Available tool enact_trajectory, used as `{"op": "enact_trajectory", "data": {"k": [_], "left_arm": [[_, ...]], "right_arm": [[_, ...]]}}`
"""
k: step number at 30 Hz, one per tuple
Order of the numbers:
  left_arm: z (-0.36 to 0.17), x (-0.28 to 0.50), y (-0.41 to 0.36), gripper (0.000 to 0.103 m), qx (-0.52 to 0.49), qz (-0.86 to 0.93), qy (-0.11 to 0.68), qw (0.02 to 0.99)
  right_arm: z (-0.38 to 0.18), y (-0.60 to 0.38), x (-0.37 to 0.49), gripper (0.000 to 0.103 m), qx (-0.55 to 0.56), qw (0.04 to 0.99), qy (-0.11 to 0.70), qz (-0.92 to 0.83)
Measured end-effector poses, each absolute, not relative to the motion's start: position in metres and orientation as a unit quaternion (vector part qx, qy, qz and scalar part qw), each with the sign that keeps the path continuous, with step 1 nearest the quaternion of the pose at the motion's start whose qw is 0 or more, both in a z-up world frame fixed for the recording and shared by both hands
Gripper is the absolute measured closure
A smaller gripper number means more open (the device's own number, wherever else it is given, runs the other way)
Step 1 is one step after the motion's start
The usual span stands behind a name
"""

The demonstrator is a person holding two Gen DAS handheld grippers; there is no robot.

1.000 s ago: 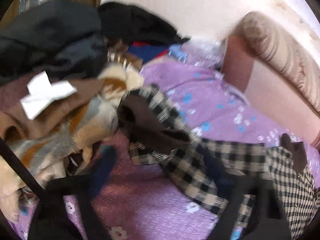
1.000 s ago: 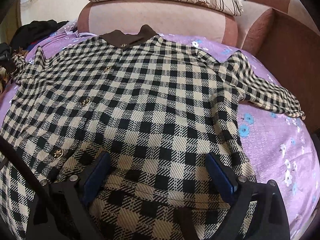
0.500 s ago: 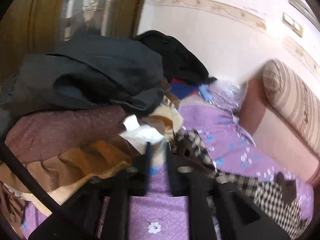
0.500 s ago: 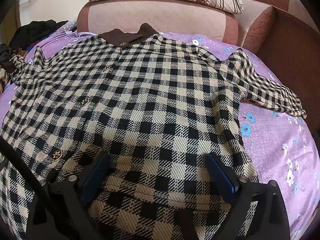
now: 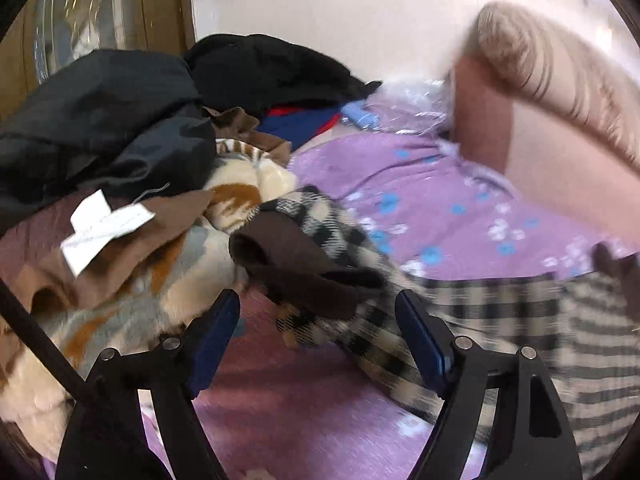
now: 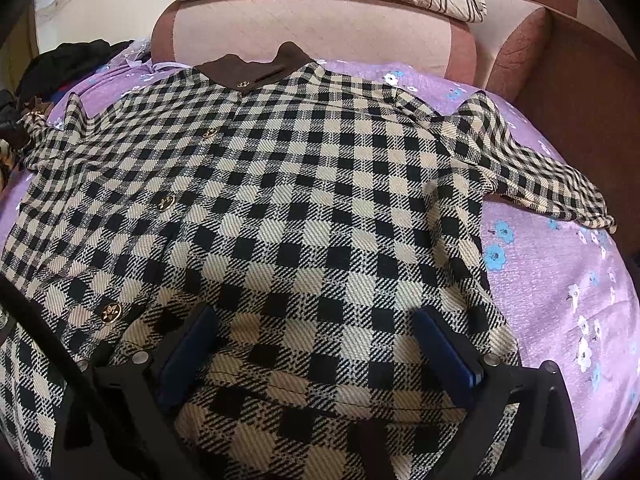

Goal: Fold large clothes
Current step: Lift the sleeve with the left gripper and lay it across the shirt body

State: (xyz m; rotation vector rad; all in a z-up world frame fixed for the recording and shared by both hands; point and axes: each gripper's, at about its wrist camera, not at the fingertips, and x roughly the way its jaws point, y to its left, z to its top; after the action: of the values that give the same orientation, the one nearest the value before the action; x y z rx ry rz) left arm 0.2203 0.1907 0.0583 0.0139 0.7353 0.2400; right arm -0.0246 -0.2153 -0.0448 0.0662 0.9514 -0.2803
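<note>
A: Left wrist view first. What have I got?

B: My left gripper (image 5: 318,320) has its jaws spread wide, gripping nothing. Just beyond them lies the checked coat's sleeve (image 5: 344,236), its brown cuff (image 5: 288,264) between the blue pads (image 5: 212,328); I can't tell whether they touch it. A heap of clothes (image 5: 104,144) fills the left, with a white paper tag (image 5: 100,228) on top. It's all blurred.

A: Right wrist view?

B: Sharp. The checked coat (image 6: 280,208) lies spread flat, front up, on the purple flowered bedsheet (image 6: 560,280), brown collar (image 6: 256,68) at the far end by the pink headboard (image 6: 320,28). My right gripper (image 6: 318,344) hangs over the near hem, jaws wide apart, empty.
</note>
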Motion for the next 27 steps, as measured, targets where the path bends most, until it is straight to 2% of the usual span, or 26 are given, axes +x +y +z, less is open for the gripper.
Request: {"op": "enact_trajectory", "data": {"k": [1, 2, 3, 4, 5, 9, 18, 22, 27], "left_arm": [[0.054, 0.225, 0.193, 0.025, 0.013, 0.130, 0.361, 0.923], [0.051, 0.231, 0.197, 0.037, 0.009, 0.136, 0.367, 0.920], [0.048, 0.235, 0.201, 0.051, 0.001, 0.134, 0.372, 0.918], [0.045, 0.239, 0.207, 0.087, -0.017, 0.130, 0.389, 0.912], [0.043, 0.241, 0.214, 0.095, -0.039, 0.131, 0.403, 0.905], [0.064, 0.222, 0.232, 0.096, -0.080, 0.133, 0.369, 0.916], [0.157, 0.133, 0.288, 0.096, -0.135, 0.161, 0.262, 0.942], [0.168, 0.102, 0.316, 0.096, -0.174, 0.174, 0.255, 0.935], [0.157, 0.077, 0.341, 0.096, -0.198, 0.181, 0.280, 0.922]], "right_arm": [[-0.045, -0.216, -0.024, 0.001, 0.033, 0.879, 0.457, -0.134], [-0.045, -0.216, -0.024, 0.001, 0.034, 0.879, 0.457, -0.134], [-0.045, -0.216, -0.024, 0.001, 0.034, 0.878, 0.457, -0.134], [-0.045, -0.216, -0.023, 0.001, 0.034, 0.878, 0.458, -0.134], [-0.045, -0.216, -0.022, 0.001, 0.034, 0.878, 0.458, -0.134], [-0.046, -0.215, -0.022, 0.000, 0.034, 0.878, 0.458, -0.134], [-0.046, -0.216, -0.022, 0.000, 0.035, 0.878, 0.458, -0.133], [-0.047, -0.216, -0.022, 0.000, 0.035, 0.878, 0.458, -0.133], [-0.047, -0.215, -0.022, 0.000, 0.033, 0.878, 0.458, -0.135]]}}
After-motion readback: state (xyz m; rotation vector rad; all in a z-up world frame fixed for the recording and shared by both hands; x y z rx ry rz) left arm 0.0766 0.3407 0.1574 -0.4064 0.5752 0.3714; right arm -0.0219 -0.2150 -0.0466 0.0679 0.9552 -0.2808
